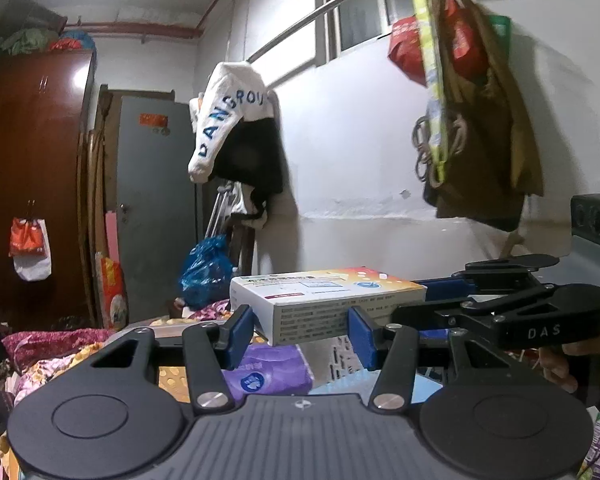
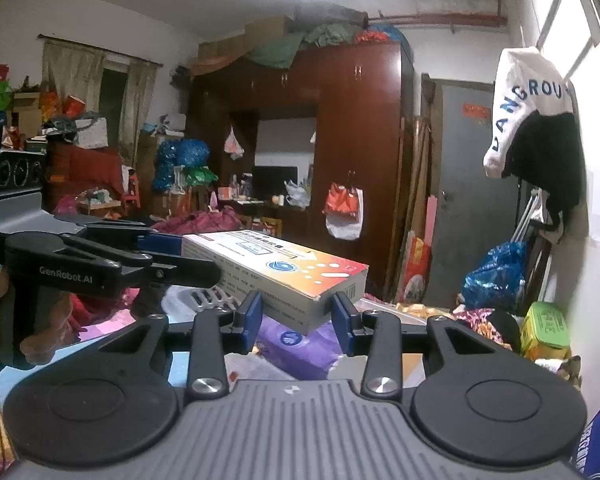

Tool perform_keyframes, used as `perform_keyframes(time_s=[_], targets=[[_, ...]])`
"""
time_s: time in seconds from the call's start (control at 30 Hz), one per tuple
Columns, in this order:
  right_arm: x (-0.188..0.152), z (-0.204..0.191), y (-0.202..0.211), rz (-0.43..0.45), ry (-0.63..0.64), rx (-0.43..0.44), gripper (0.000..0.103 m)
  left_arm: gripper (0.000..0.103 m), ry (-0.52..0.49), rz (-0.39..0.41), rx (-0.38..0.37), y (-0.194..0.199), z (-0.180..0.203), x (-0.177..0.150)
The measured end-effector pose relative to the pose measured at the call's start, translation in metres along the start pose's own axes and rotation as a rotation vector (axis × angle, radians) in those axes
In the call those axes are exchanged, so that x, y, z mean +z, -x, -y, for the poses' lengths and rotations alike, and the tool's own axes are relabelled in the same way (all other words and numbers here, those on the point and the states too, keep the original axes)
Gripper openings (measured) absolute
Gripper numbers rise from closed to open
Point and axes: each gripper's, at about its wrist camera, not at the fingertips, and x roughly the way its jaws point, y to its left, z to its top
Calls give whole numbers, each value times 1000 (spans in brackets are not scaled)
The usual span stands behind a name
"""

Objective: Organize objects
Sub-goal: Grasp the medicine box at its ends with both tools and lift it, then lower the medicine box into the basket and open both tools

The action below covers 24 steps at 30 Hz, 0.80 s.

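Left gripper [image 1: 300, 332] level, blue pads [image 1: 240, 330] clamped on both sides of the box [image 1: 324, 300]; right gripper [image 2: 296, 320] likewise closed on the same box from the other end, pads [image 2: 253, 316] pressing its sides; both held roughly at one height, meeting at an angle; a hand [image 2: 40, 320] grips the left handle.

We see the box [image 1: 324, 300] between the left gripper [image 1: 300, 332] jaws, above the tissue pack [image 1: 268, 372]. The right gripper [image 1: 512, 304] reaches in from the right, and the box's other end sits between its jaws.
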Motion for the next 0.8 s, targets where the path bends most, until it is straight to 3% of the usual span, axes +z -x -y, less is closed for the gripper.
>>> perform_keyframes(time_s=[0.47,0.8], targets=[[-5,21,-48,-123,-57,-25,41,55,40,-151,62,-71,-27,-2],[-4,18,-65,-255,-40,-26,41,56,44,-267,88,-87,-38,-12]])
